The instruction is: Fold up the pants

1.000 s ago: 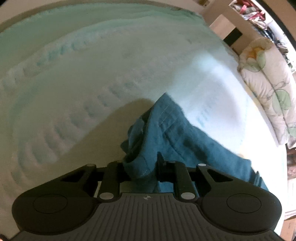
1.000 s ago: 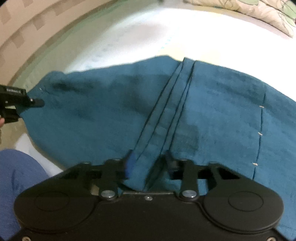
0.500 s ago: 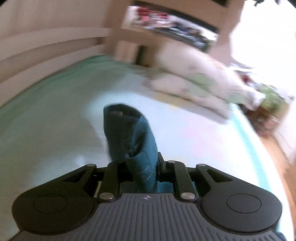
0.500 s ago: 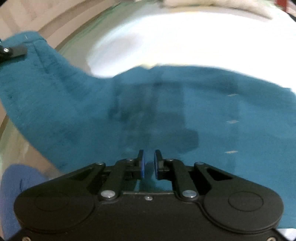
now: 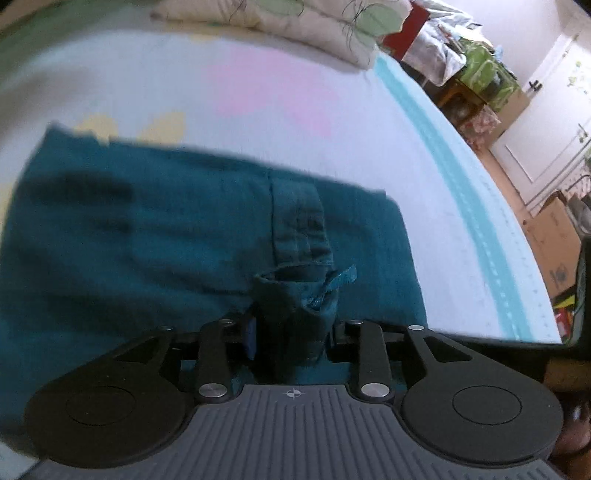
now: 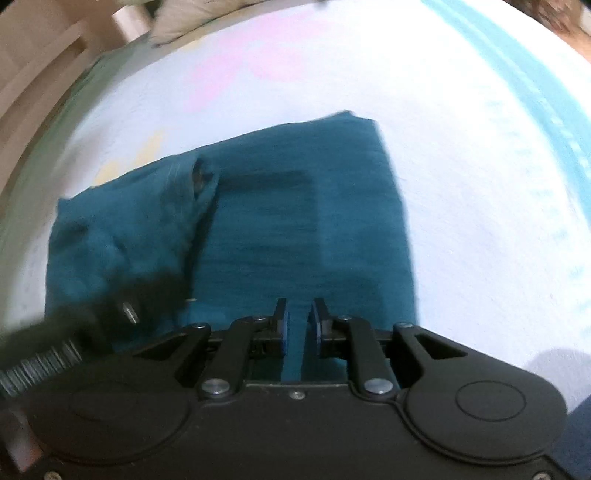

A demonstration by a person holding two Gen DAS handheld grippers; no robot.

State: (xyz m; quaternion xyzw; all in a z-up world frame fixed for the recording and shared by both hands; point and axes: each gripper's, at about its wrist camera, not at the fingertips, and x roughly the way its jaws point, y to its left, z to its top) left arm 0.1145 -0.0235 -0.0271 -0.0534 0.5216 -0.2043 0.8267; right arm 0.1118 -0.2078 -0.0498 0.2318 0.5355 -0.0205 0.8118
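Over the pants (image 5: 147,229), both tongs tilt downward: left tongs (image 5: 293,332) opening around a bunched hem, right tongs (image 6: 298,325) opening.

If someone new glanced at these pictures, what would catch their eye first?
The teal pants dominate, lying folded in a rough rectangle on the pale bedsheet. In the left wrist view, the left claw has a bunched wad of fabric between its opening jaws. Floral pillows sit at the bed's far end.
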